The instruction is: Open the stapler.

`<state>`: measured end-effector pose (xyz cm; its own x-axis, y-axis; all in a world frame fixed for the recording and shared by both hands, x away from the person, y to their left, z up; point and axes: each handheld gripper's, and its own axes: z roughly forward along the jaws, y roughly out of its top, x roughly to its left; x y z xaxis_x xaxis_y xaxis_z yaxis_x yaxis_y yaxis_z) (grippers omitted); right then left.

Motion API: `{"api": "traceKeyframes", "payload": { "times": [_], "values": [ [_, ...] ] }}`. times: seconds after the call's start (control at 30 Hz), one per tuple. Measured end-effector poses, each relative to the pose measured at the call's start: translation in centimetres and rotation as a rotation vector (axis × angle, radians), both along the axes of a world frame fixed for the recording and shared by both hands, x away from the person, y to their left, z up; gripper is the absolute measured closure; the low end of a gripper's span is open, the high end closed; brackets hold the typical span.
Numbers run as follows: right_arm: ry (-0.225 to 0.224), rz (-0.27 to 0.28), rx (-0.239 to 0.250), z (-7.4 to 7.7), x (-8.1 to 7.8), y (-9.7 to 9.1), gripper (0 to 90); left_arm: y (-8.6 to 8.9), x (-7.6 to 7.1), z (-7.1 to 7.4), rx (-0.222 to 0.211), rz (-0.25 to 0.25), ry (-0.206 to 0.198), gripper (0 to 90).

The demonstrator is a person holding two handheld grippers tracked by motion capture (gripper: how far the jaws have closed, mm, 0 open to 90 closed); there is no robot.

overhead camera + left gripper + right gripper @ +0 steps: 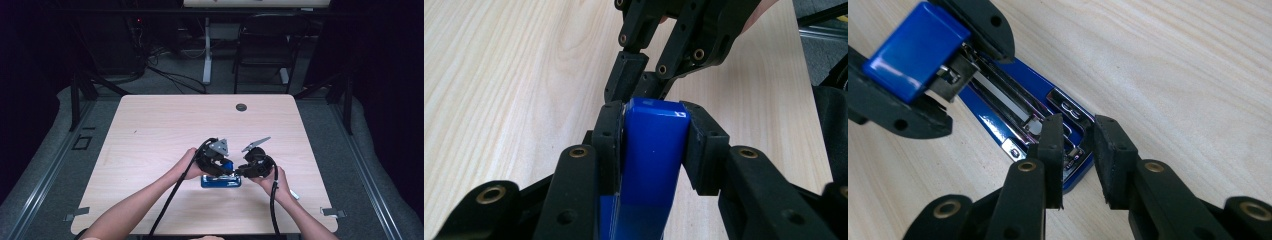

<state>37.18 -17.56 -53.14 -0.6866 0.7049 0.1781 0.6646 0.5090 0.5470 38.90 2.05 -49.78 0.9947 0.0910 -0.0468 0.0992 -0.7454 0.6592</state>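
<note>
A blue stapler lies opened near the table's front edge, its base (220,182) (979,114) flat on the wood. The blue top cover (654,150) (913,50) is swung up off the chrome staple channel (1008,100). My left gripper (225,167) (651,112) is shut on that cover, a pad on each side of it. My right gripper (241,172) (1075,122) faces it from the other side. Its jaws straddle the front end of the base, with the pads (1108,150) against the metal there. In the left gripper view the right gripper (649,85) shows just beyond the cover.
A dark round grommet (241,107) sits in the table's far middle. A small white item (295,195) lies by the right wrist. A black chair (265,45) and a desk leg (206,55) stand beyond the far edge. Bare wood (150,135) spreads out to the left.
</note>
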Motion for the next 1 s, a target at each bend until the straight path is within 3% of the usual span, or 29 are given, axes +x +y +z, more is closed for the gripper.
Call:
{"api": "traceKeyframes", "payload": {
  "times": [0.47, 0.6, 1.0],
  "values": [
    [-0.004, 0.001, -0.008, 0.0, 0.0, 0.1, 75.0, 0.8, -0.2, 0.5, -0.008, 0.009, -0.008, 64.3],
    [0.01, 0.002, -0.019, 0.1, -0.1, 0.1, 77.9, 0.9, -0.2, 0.7, -0.003, 0.015, -0.004, 64.3],
    [-0.008, 0.019, -0.037, 0.1, -0.3, 0.5, 83.5, 1.2, -0.3, 1.0, 0.004, 0.015, -0.009, 64.4]
  ]
}}
